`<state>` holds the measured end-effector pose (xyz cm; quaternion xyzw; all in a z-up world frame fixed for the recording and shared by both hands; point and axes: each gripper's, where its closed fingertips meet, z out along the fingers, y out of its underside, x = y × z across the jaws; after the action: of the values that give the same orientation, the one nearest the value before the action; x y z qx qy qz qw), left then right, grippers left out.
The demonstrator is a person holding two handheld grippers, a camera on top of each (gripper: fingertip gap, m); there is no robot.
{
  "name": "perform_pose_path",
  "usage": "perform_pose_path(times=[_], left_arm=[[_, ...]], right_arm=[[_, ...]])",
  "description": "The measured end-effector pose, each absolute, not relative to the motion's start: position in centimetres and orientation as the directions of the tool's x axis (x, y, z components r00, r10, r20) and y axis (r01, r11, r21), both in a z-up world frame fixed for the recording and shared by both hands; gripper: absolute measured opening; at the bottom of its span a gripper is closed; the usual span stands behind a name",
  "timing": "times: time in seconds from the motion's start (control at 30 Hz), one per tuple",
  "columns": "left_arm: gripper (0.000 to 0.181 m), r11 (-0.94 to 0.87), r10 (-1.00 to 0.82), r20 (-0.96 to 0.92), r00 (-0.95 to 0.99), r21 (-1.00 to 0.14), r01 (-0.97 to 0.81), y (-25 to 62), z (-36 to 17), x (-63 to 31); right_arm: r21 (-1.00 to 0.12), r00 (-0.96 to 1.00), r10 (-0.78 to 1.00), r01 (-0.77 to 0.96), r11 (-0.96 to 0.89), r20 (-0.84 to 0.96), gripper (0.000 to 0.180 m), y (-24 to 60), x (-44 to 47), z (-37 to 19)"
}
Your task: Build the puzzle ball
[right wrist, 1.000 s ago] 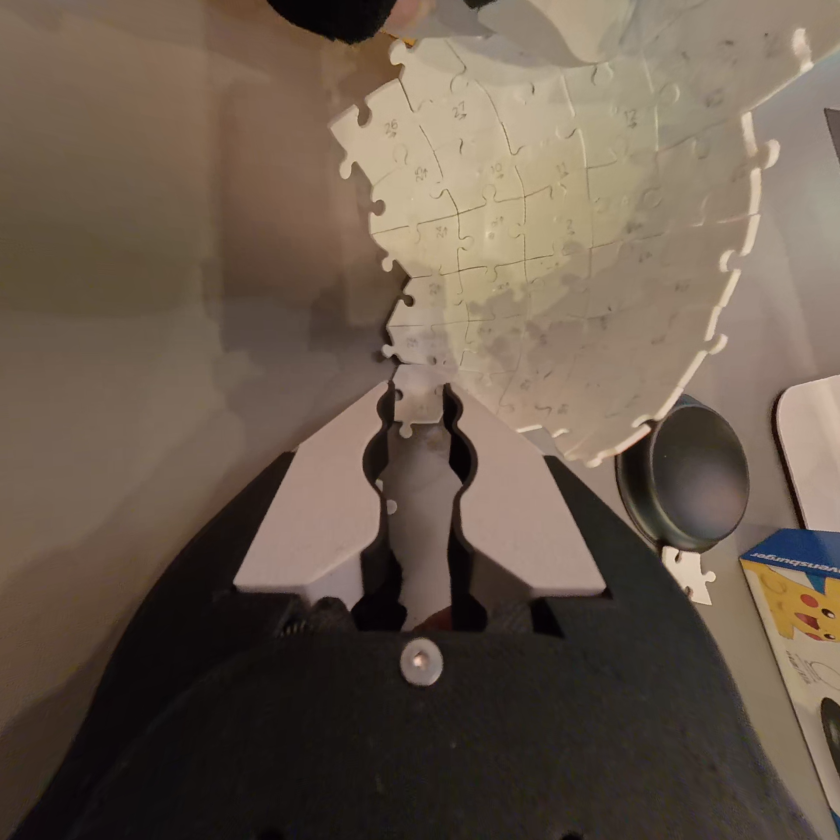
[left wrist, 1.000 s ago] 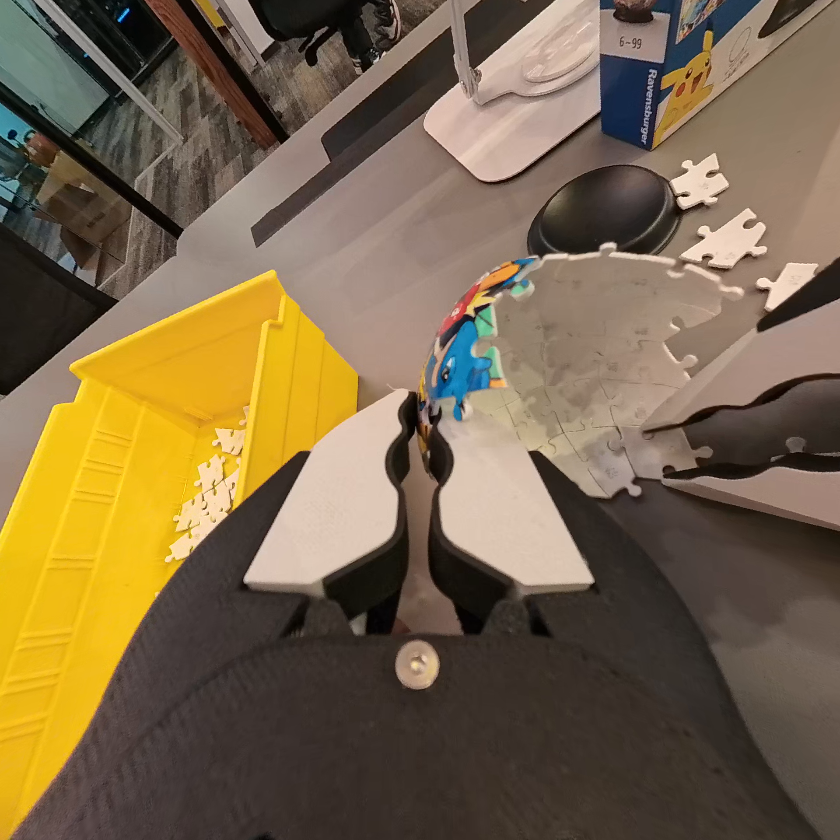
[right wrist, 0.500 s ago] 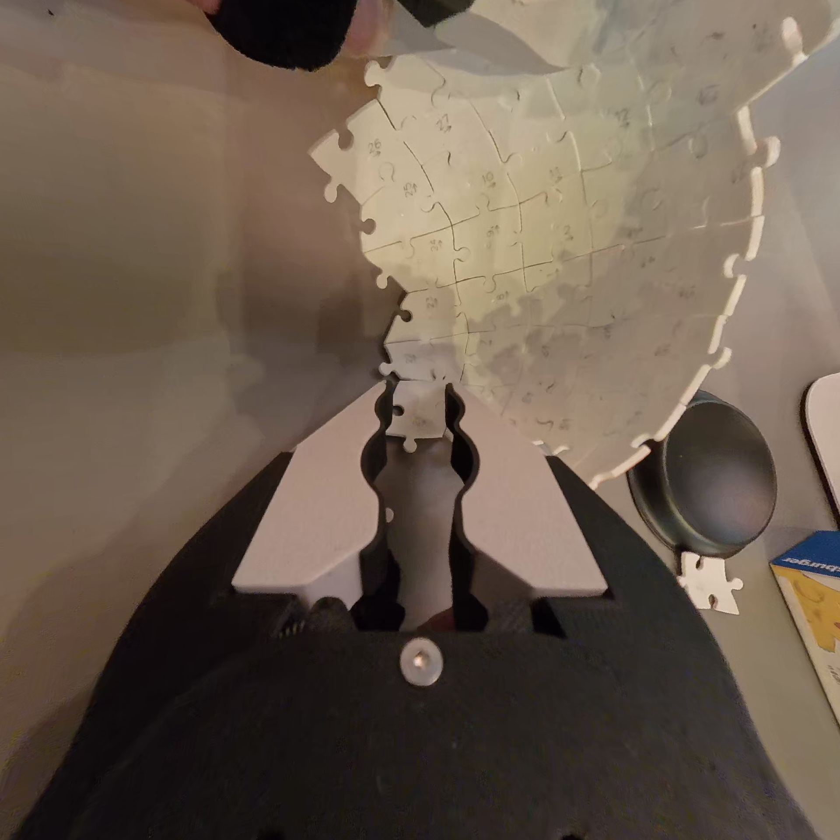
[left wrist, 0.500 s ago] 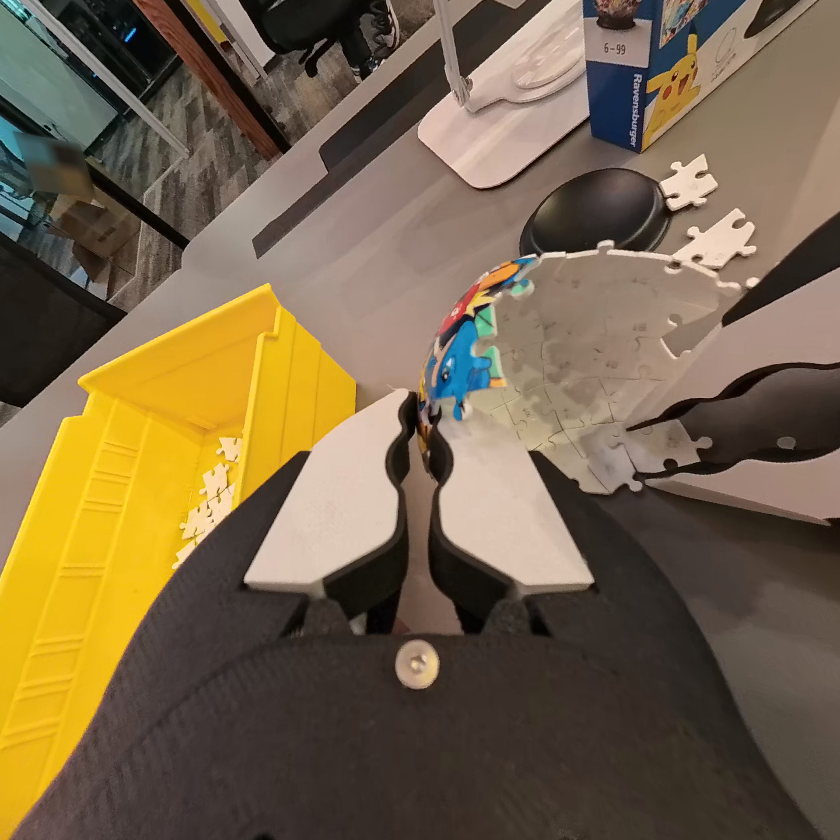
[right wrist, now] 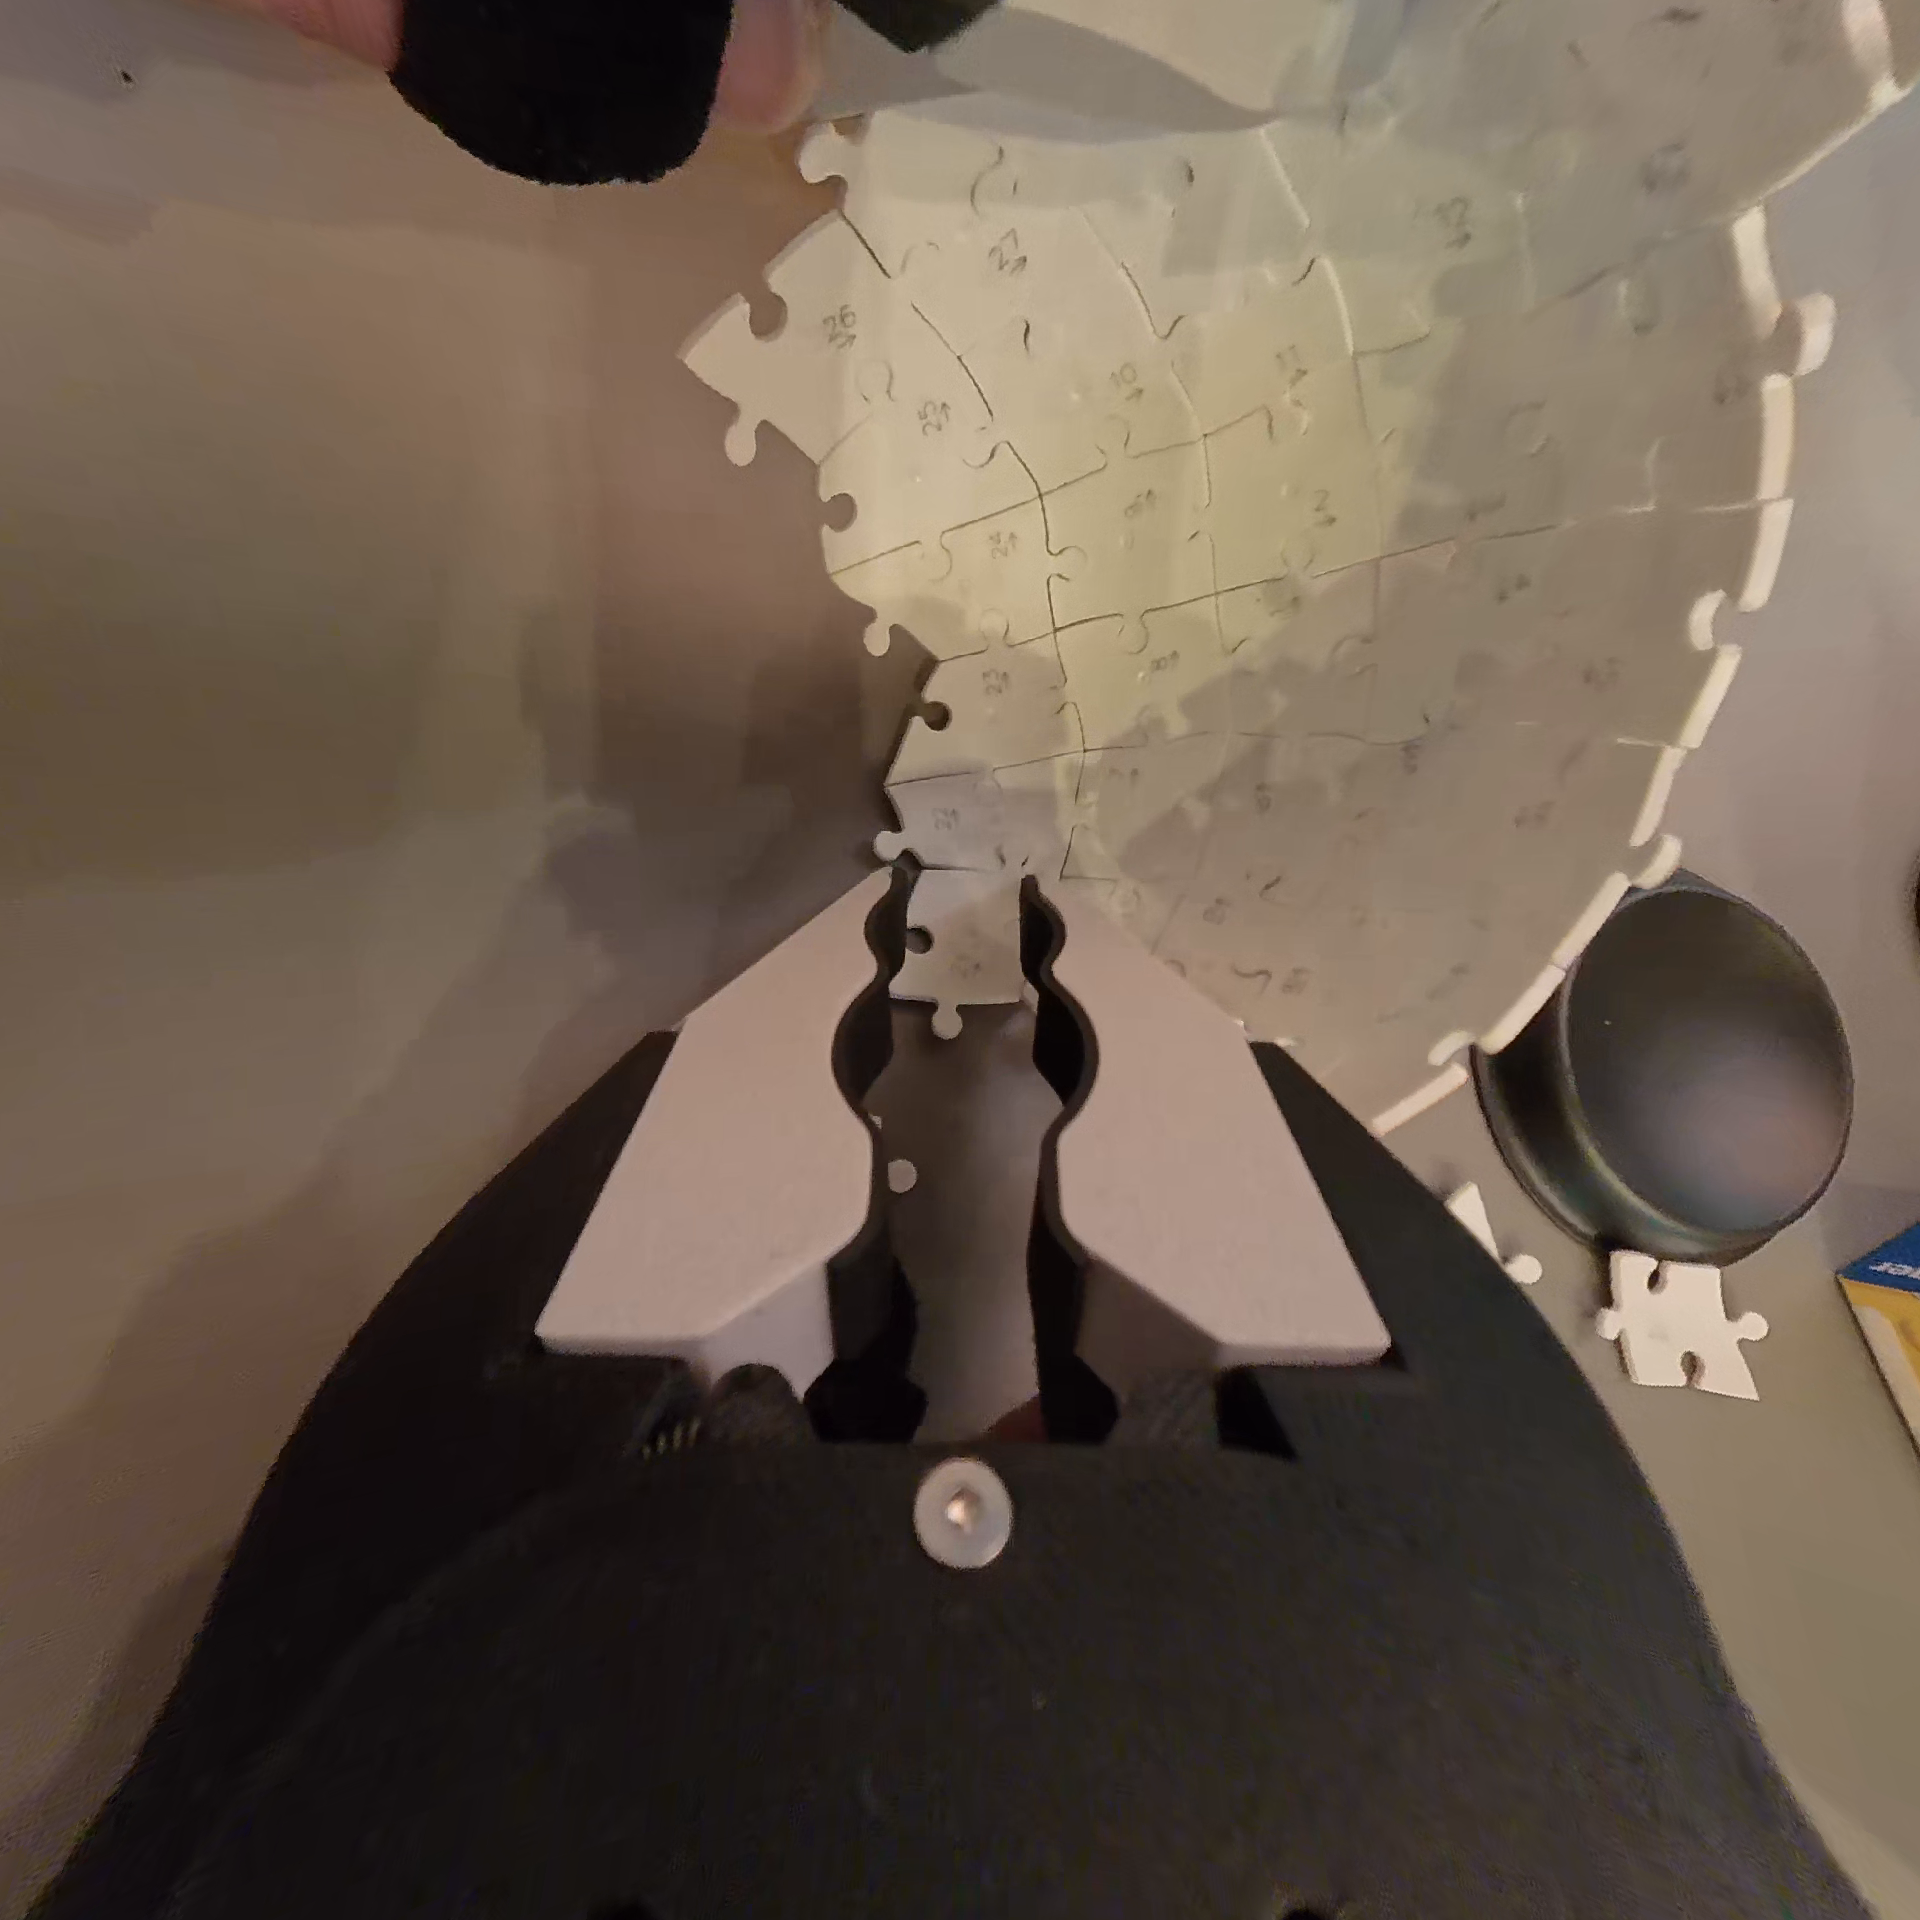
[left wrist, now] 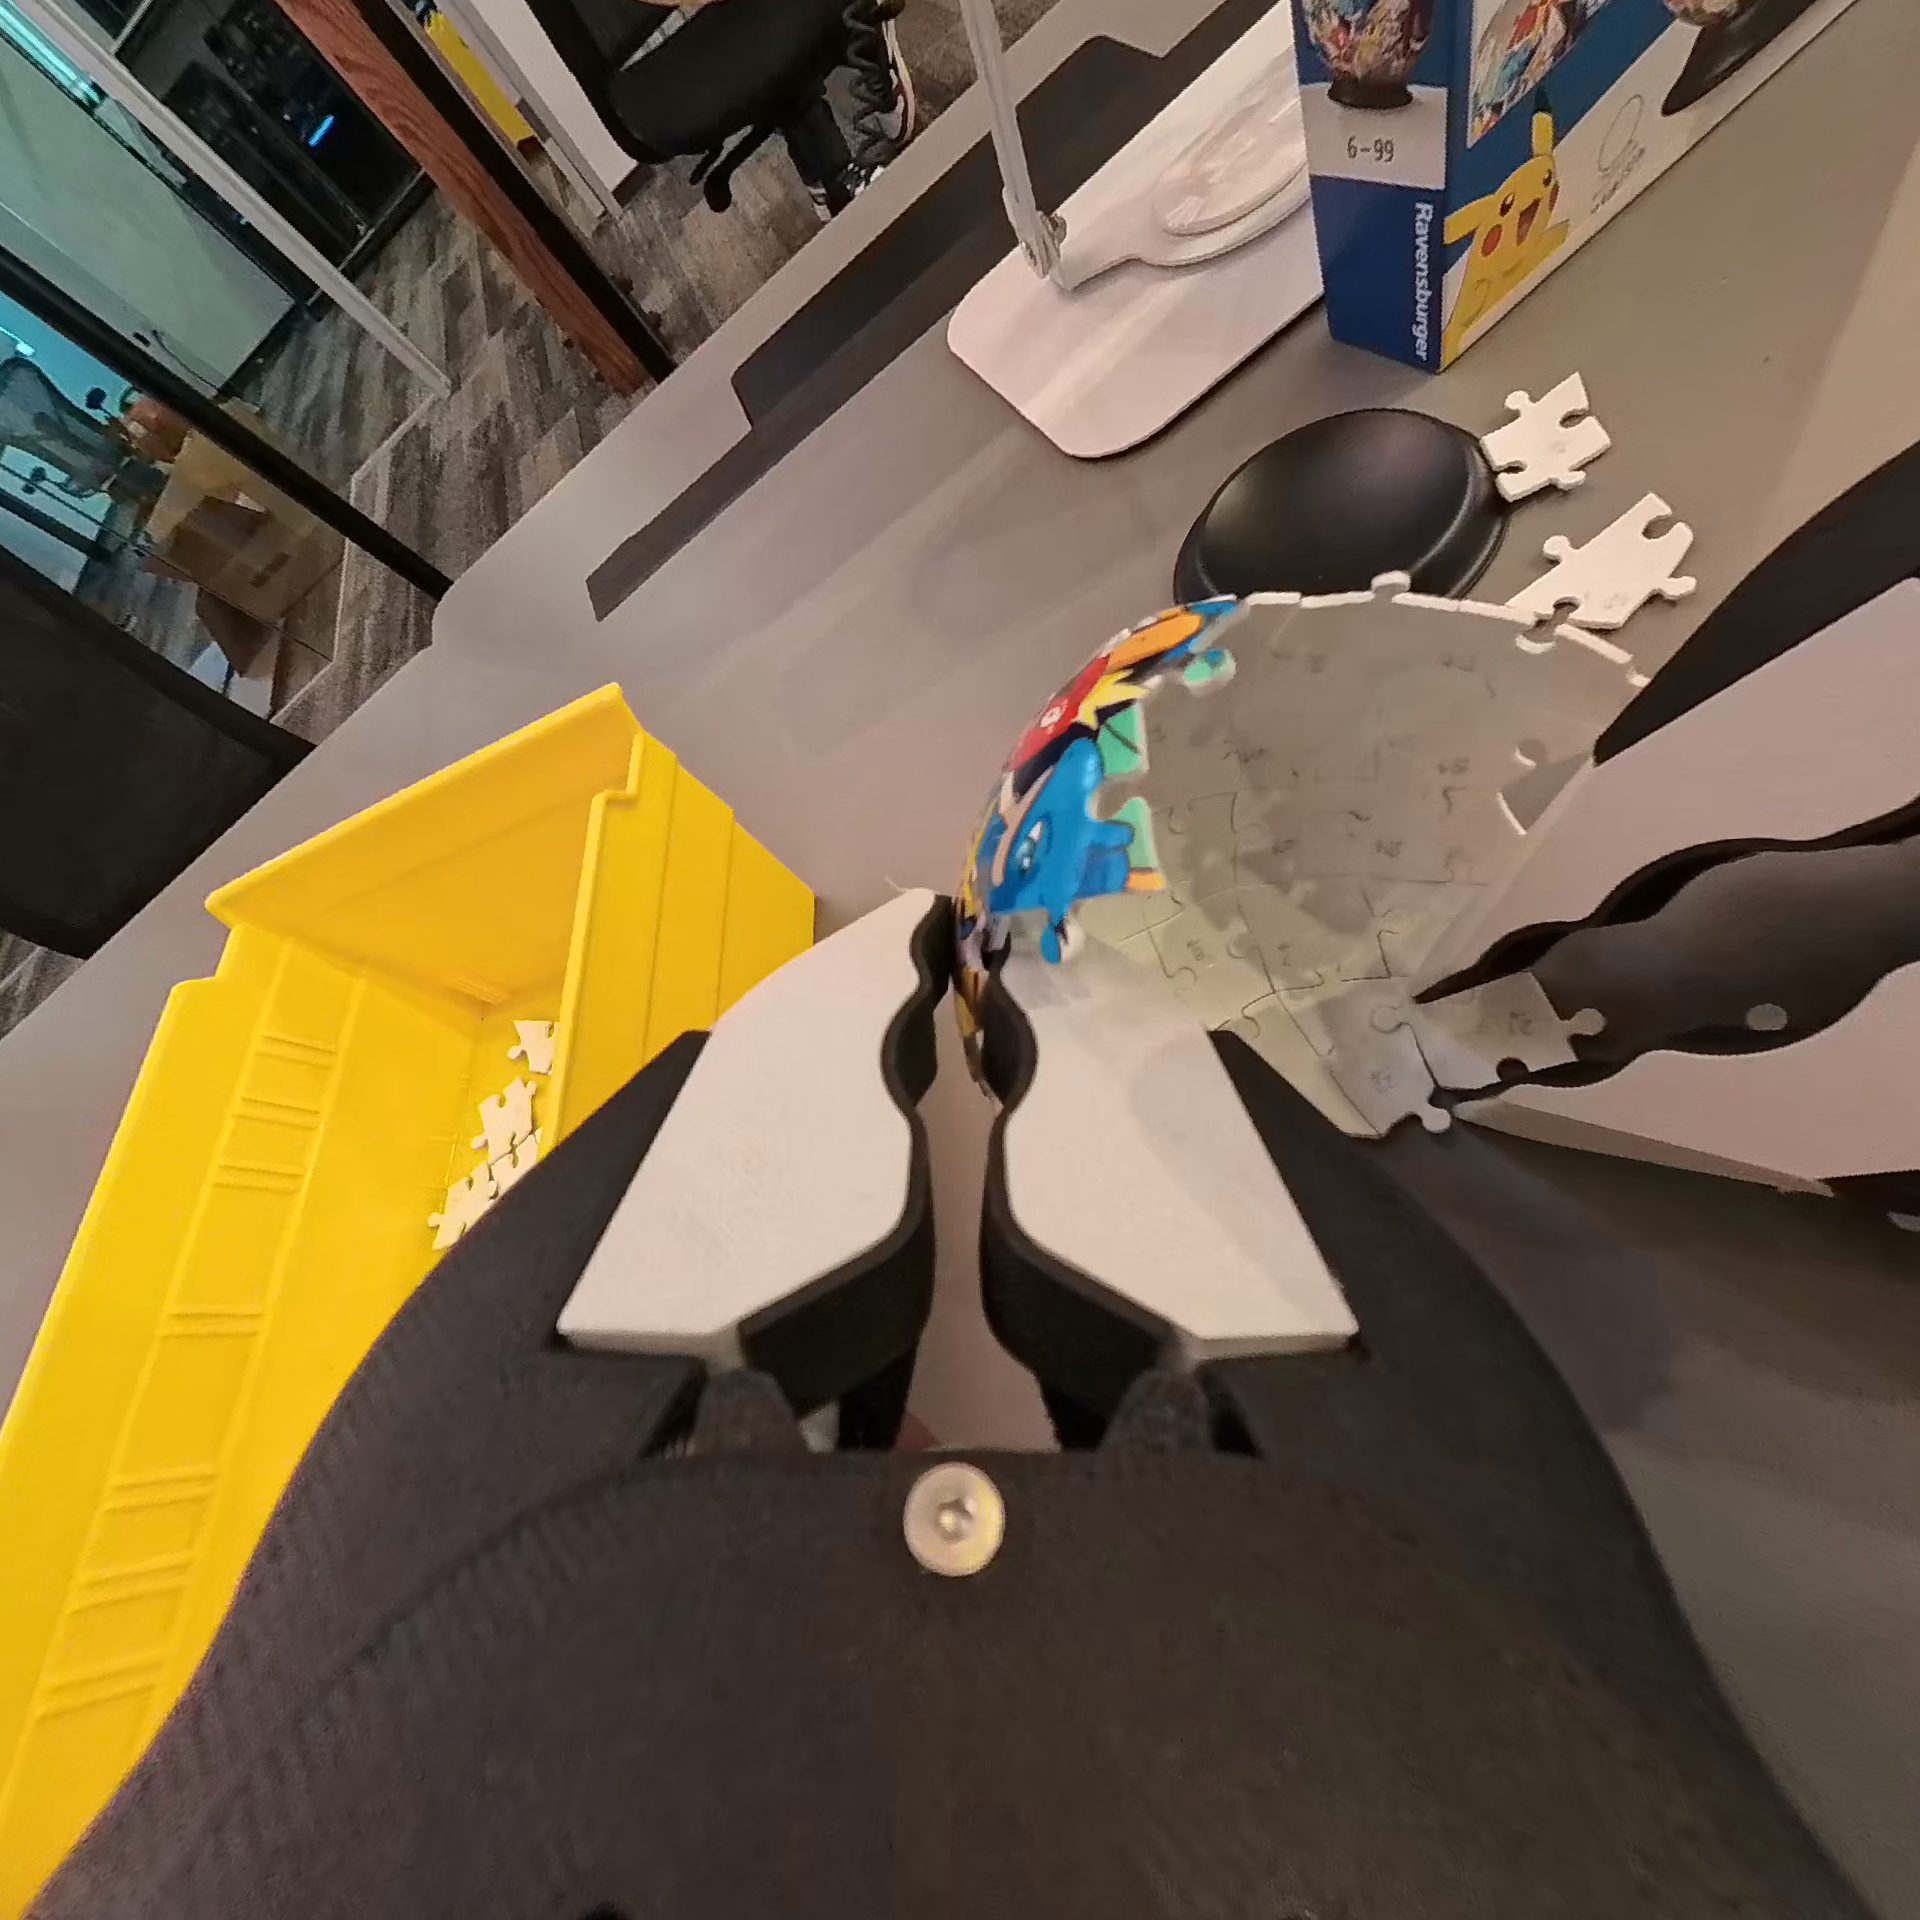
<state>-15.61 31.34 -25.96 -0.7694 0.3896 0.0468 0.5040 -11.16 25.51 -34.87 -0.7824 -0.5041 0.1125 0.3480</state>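
Observation:
The partly built puzzle ball [left wrist: 1309, 831] is a curved shell, white inside, with colourful print on its outer face. My left gripper [left wrist: 966, 956] is shut on the shell's near rim and holds it above the grey table. The shell fills the upper right of the right wrist view [right wrist: 1299, 582]. My right gripper [right wrist: 961, 904] is shut on a single white puzzle piece [right wrist: 961, 940] and presses it against the shell's lower edge. The right gripper also shows in the left wrist view [left wrist: 1455, 1039] with the piece [left wrist: 1507, 1029].
A yellow bin [left wrist: 312, 1195] with several loose white pieces stands at the left. A black round stand [left wrist: 1340, 509] [right wrist: 1704, 1091], loose pieces [left wrist: 1548, 436] [right wrist: 1678, 1340], a blue puzzle box [left wrist: 1455, 187] and a white lamp base [left wrist: 1122, 312] lie beyond the shell. Across from one pair of fingers to the other is roughly 12 cm.
The right gripper with its piece has closed in on the shell's lower edge. The shell has shifted a little in the view. Both grips are unchanged.

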Motion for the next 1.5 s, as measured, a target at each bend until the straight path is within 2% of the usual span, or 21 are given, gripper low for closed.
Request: perform_pose_path(times=[0.43,0.6,0.8,0.9,1.1,1.33,1.5], left_arm=[[0.003,-0.171,-0.544,-0.483,0.686,-0.737,-0.654,31.0,-25.7,-15.3],[0.003,-0.168,-0.537,-0.493,0.684,-0.732,-0.660,31.0,-25.7,-15.3],[0.003,-0.186,-0.530,-0.485,0.696,-0.734,-0.654,31.3,-26.1,-15.7],[0.003,-0.192,-0.529,-0.478,0.701,-0.738,-0.647,31.3,-26.1,-15.7],[0.003,-0.192,-0.531,-0.478,0.700,-0.736,-0.649,31.3,-26.1,-15.6],[0.003,-0.212,-0.531,-0.456,0.714,-0.744,-0.633,31.4,-26.2,-15.8],[0.003,-0.250,-0.525,-0.413,0.744,-0.761,-0.599,31.5,-26.4,-16.2]], right_arm=[[-0.645,0.556,0.830,0.651,-0.399,0.049,0.021,25.5,-11.1,-35.0],[-0.646,0.553,0.830,0.660,-0.384,0.072,0.020,25.6,-11.1,-35.0],[-0.673,0.534,0.842,0.651,-0.351,0.078,0.035,25.4,-10.9,-33.5],[-0.676,0.510,0.857,0.657,-0.334,0.072,0.028,25.0,-10.7,-33.0],[-0.628,0.501,0.864,0.687,-0.365,0.046,0.031,24.3,-10.6,-34.7],[-0.690,0.503,0.863,0.641,-0.336,0.047,0.034,24.4,-10.4,-31.7],[-0.721,0.517,0.855,0.580,-0.379,-0.033,0.032,23.5,-9.0,-30.0]])
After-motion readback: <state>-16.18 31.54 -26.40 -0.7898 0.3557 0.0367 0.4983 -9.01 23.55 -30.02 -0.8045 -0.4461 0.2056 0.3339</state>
